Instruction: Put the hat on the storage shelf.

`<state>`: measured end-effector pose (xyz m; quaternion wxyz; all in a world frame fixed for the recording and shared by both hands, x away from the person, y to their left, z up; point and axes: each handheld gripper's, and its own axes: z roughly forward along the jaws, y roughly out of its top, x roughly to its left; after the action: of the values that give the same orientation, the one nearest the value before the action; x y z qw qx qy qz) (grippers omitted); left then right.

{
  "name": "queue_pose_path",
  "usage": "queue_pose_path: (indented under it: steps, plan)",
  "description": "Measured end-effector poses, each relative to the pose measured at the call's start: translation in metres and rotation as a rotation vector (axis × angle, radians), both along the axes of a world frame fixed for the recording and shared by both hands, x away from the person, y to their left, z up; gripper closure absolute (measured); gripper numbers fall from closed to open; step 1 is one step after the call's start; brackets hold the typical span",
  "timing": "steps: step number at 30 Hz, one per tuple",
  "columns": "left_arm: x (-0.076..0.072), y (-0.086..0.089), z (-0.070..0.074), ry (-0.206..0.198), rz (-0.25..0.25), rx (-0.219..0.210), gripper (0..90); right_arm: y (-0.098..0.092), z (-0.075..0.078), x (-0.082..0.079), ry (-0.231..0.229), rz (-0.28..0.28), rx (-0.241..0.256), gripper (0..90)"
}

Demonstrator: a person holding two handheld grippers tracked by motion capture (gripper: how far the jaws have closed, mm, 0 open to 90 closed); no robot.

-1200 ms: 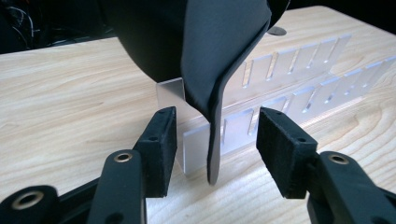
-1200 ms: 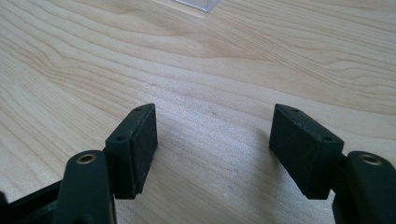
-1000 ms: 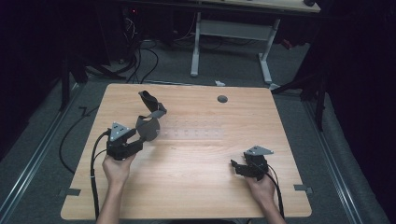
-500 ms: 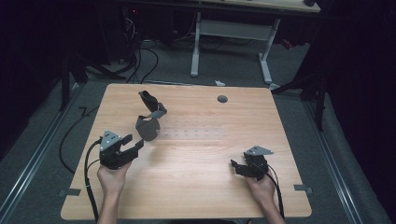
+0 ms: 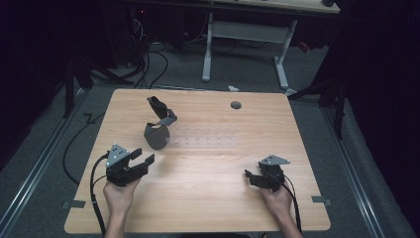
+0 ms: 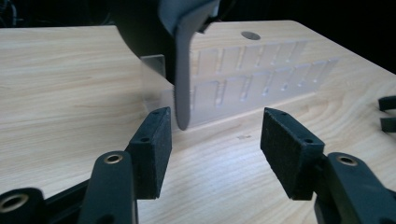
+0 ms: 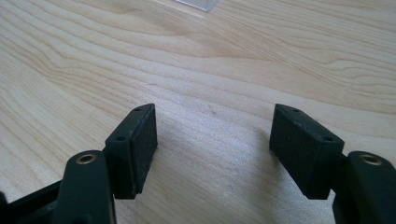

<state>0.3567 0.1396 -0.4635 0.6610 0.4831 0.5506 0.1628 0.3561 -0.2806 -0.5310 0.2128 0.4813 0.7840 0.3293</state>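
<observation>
A dark grey curved object (image 5: pixel 158 125) with a strap-like band stands on the left half of the wooden table (image 5: pixel 208 208), against the left end of a clear plastic slotted rack (image 5: pixel 205 141). My left gripper (image 5: pixel 142 156) is open a short way in front of it, near the table's left side. In the left gripper view the grey band (image 6: pixel 183 70) and the clear rack (image 6: pixel 247 79) rise just beyond the open left gripper (image 6: pixel 215 140). My right gripper (image 5: pixel 251 177) rests open at the front right, and in its own view the right gripper (image 7: pixel 212 149) has bare wood between its pads.
A round cable hole (image 5: pixel 236 105) sits near the table's far edge. Cables trail from both grippers over the near edge. A desk frame (image 5: pixel 245 34) and floor cables lie beyond the table. A clear rack corner (image 7: pixel 198 3) shows at the top of the right gripper view.
My left gripper has drawn back from the dark grey object toward the near left of the table. The object and the right gripper have stayed put.
</observation>
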Motion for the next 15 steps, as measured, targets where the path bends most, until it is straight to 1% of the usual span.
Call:
queue_pose_path:
  steps: [1, 3, 6, 9, 13, 15]
  plan:
    - [-0.001, -0.002, -0.001, -0.007, -0.007, 0.002, 42.1, 0.0, 0.0, 0.0, -0.002, 0.003, -0.002, 32.3]
    - [-0.001, -0.004, -0.005, -0.006, -0.015, 0.013, 40.7, 0.0, 0.0, 0.0, -0.002, 0.003, -0.002, 32.3]
    - [-0.002, -0.008, -0.008, -0.001, -0.024, 0.006, 40.5, 0.0, 0.0, 0.0, -0.002, 0.004, -0.002, 32.2]
    - [-0.005, -0.014, -0.009, -0.005, -0.04, 0.005, 40.5, 0.0, 0.0, 0.0, -0.002, 0.004, -0.002, 32.2]
    - [-0.009, -0.023, -0.013, 0.0, -0.066, 0.018, 40.2, 0.0, 0.0, 0.0, -0.002, 0.004, -0.002, 32.2]
    - [-0.01, -0.028, -0.017, 0.009, -0.08, 0.029, 40.3, 0.0, 0.0, 0.0, -0.002, 0.003, -0.002, 32.2]
